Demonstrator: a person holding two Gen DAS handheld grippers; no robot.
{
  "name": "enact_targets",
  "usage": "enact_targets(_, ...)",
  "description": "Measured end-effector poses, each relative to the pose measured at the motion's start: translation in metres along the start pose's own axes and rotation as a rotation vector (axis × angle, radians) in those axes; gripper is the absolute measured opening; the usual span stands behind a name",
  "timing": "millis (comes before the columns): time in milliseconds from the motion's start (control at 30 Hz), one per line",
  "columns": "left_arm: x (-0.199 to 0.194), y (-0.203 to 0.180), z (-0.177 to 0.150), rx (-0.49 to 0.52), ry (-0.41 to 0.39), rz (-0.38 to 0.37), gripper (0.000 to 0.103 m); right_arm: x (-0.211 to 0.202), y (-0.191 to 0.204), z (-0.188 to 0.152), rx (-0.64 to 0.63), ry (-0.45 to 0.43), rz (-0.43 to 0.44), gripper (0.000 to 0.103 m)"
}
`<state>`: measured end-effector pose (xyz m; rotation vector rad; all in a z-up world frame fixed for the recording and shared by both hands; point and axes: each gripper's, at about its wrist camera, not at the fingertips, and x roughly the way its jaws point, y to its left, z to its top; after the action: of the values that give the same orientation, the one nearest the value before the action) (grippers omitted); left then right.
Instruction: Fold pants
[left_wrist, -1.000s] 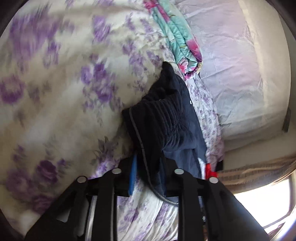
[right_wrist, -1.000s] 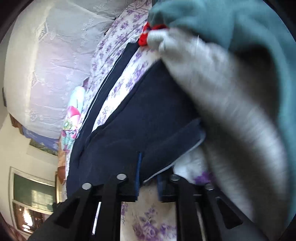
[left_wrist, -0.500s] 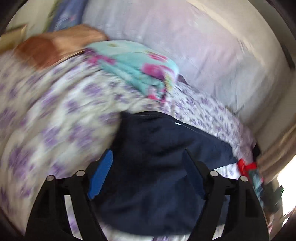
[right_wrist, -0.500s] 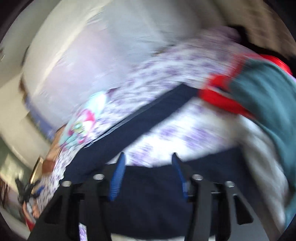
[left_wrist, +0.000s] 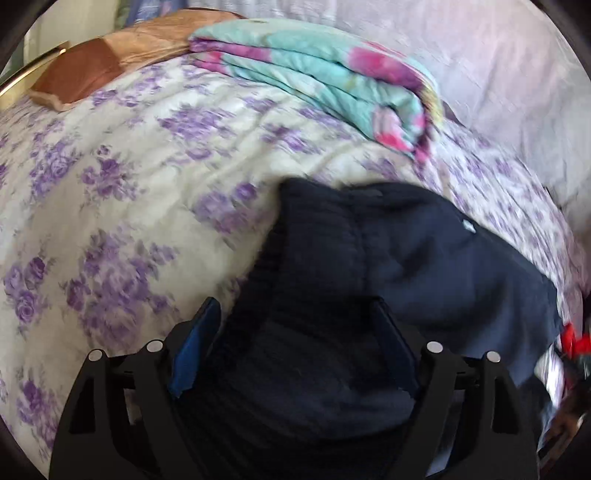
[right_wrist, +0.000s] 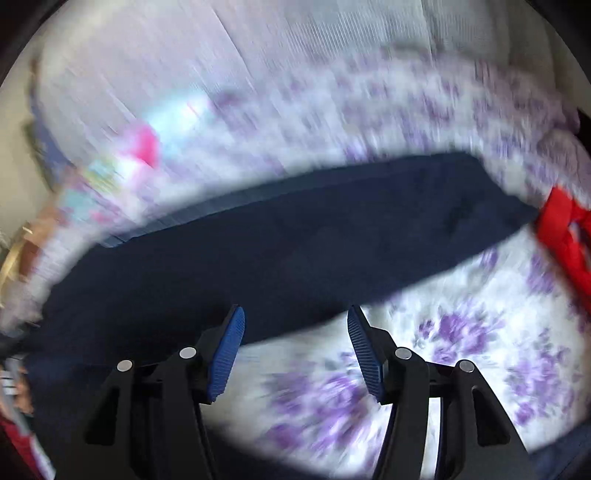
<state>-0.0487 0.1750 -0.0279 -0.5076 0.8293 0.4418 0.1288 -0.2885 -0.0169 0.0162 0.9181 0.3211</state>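
Note:
Dark navy pants (left_wrist: 424, 258) lie on the bed, their ribbed elastic waistband (left_wrist: 314, 266) bunched nearest the left wrist camera. My left gripper (left_wrist: 295, 332) hovers over that waistband with its jaws wide open; the cloth shows between the blue pads (left_wrist: 194, 345) but they do not press on it. The right wrist view is blurred by motion. There the pants (right_wrist: 295, 236) stretch as a long dark band across the sheet. My right gripper (right_wrist: 295, 343) stands open above the band's near edge, holding nothing.
The bed carries a white sheet with purple flowers (left_wrist: 110, 184). A folded teal-and-pink quilt (left_wrist: 325, 74) and a brown pillow (left_wrist: 85, 70) lie at its far side. Red clothing (right_wrist: 565, 229) sits past the pants' right end.
Both grippers were shut on the pants' cloth and have let go and opened wide. Both have swung away, and the pants now lie flat on the sheet.

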Motion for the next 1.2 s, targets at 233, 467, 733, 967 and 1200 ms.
enact_targets(233, -0.008, -0.014, 0.012, 0.045, 0.018, 0.000, 0.079, -0.026, -0.014, -0.010, 0.042, -0.105, 0.004, 0.062)
enact_targets(467, 0.012, -0.026, 0.045, 0.067, 0.055, 0.048, 0.081, -0.029, 0.009, -0.007, 0.036, -0.115, 0.134, 0.070)
enact_targets(733, 0.019, -0.020, 0.044, 0.007, 0.074, 0.064, 0.086, -0.019, 0.000, -0.019, 0.076, -0.121, 0.129, 0.070)
enact_targets(967, 0.020, -0.015, 0.048, -0.079, 0.085, -0.054, 0.080, -0.040, 0.026, -0.018, 0.062, -0.174, 0.283, 0.070)
enact_targets(1200, 0.023, -0.005, 0.056, -0.138, 0.085, -0.117, 0.082, -0.036, 0.043, -0.032, -0.054, -0.156, 0.276, 0.073)
